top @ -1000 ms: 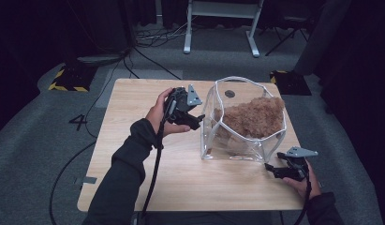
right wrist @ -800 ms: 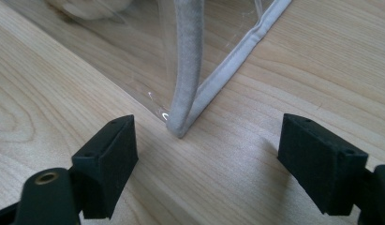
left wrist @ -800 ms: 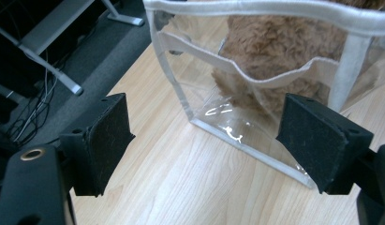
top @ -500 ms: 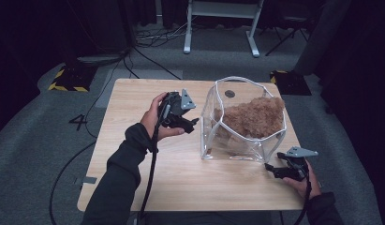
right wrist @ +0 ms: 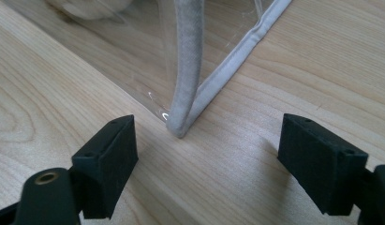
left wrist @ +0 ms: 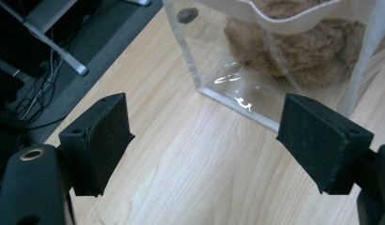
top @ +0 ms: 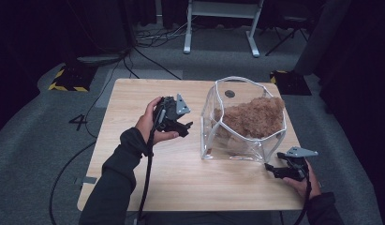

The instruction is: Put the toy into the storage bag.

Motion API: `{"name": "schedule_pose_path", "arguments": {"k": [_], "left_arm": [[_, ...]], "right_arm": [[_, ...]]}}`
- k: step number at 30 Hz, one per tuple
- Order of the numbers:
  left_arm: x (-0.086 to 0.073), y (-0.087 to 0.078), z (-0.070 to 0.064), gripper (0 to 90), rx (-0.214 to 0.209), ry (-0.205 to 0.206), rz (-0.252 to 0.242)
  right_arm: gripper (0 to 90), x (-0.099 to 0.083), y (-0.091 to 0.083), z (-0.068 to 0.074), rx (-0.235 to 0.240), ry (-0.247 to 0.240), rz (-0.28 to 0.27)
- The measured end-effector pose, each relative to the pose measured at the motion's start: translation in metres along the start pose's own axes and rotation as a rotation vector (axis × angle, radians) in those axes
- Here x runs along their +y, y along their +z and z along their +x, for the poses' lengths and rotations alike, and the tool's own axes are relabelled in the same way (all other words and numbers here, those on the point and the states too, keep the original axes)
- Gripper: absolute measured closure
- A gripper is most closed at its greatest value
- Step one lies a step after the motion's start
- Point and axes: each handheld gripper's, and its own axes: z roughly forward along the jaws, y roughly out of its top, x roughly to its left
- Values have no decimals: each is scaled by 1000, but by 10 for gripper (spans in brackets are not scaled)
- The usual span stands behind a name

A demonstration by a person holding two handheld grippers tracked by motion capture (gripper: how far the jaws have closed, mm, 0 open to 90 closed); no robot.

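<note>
The clear plastic bag (top: pixel 244 124) with white piping stands upright on the wooden table (top: pixel 148 183), toward its right half, with its mouth open at the top. A brown fleecy bundle (top: pixel 253 116) sits inside it and rises to the rim. The left gripper (top: pixel 184 126) is held above the table just to the left of the bag, apart from it, with its tips pointing toward the bag's left wall. In the left gripper view its jaws stand wide apart and hold nothing; the bag's lower corner (left wrist: pixel 237 96) lies ahead between them. The right gripper (top: pixel 270 169) rests low at the bag's near right corner. In the right gripper view its jaws are likewise spread wide and empty, with the bag's piped corner seam (right wrist: pixel 183 117) just ahead of them, untouched.
</note>
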Motion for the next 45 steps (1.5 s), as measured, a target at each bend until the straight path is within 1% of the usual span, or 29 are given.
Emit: {"name": "schedule_pose_path", "arguments": {"k": [2,5,13,19,26,28,31,34,36,45], "left_arm": [[-3,0,0,172,-1,-7,3],[-9,2,-1,166,4,-12,22],[-21,7,-2,166,0,-15,66],[-29,8,-2,166,5,-15,78],[-41,9,-1,166,10,-36,95],[-44,10,-1,166,15,-33,109],[-50,11,-1,166,11,-41,122],[-54,11,-1,166,17,-36,127],[-57,10,-1,166,20,-39,136],[-73,10,0,167,28,-62,152]], "right_arm": [[198,0,0,0,0,0,0],[198,0,0,0,0,0,0],[198,0,0,0,-1,0,0],[198,0,0,0,0,0,0],[198,0,0,0,-1,0,0],[198,0,0,0,-1,0,0],[198,0,0,0,-1,0,0],[198,0,0,0,-1,0,-1],[198,0,0,0,-1,0,-1],[198,0,0,0,-1,0,0]]}}
